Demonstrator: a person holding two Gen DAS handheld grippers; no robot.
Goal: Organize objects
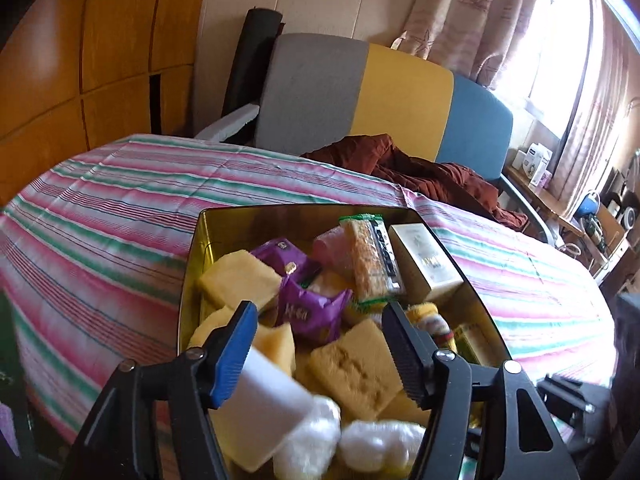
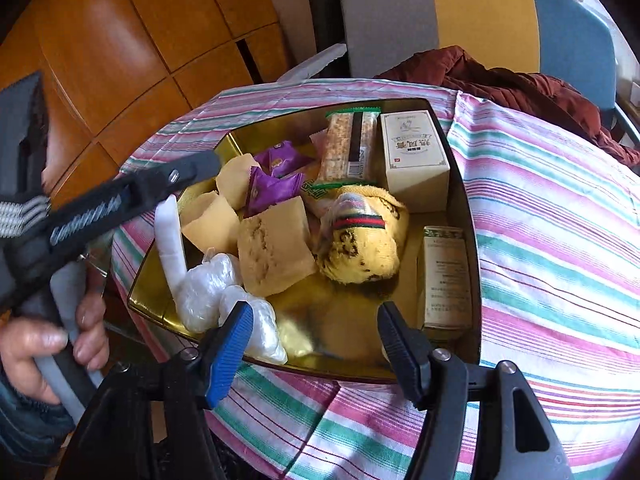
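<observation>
My left gripper (image 1: 320, 344) has its jaws apart over the near-left corner of the gold square metal tin (image 2: 460, 152); a white foam block (image 1: 272, 404) hangs blurred just off the blue pad, apparently dropping in, not pinched. My right gripper (image 2: 316, 344) stands open too, empty, above the tin's bare near floor. Inside: clear crumpled plastic bags (image 2: 208, 292) nearest, tan sponge squares (image 2: 276, 256) mid-left, purple snack packets (image 2: 272, 188) beyond, a yellow knitted cloth (image 2: 368, 240) centre, cream cartons (image 2: 412, 156) far right. Everything's gathered in one tin on the pink-and-green striped cloth (image 2: 560, 220), so sorting looks nearly done.
</observation>
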